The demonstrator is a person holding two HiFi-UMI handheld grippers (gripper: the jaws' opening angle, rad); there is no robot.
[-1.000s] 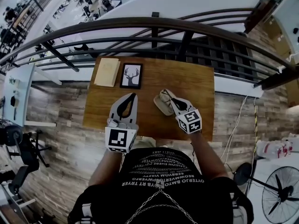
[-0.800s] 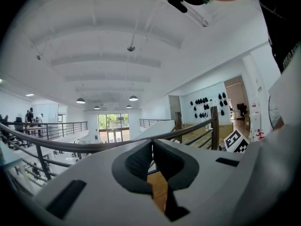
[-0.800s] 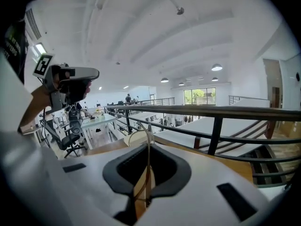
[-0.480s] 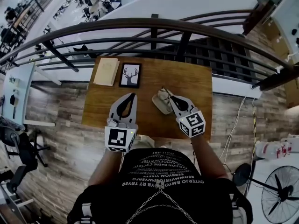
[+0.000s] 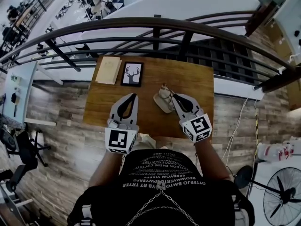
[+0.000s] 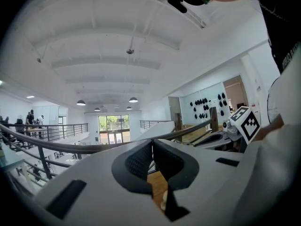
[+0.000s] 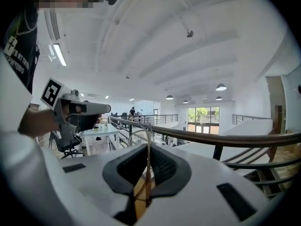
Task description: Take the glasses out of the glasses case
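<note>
On the wooden table lies an open beige glasses case. My right gripper hangs just above its right side, shut on thin wire-framed glasses that are lifted clear of the case. The right gripper view shows a thin arm of the glasses pinched between the pads of that gripper. My left gripper hovers over the table to the left of the case, shut with nothing in it. In the left gripper view the tips of the left gripper meet.
A framed deer picture and a pale flat board lie at the table's far left. A dark metal railing runs along the far edge. A floor fan stands at lower right.
My right gripper has risen with the glasses, lifting them up out of the case and rolling a little. The left gripper has shifted only slightly.
</note>
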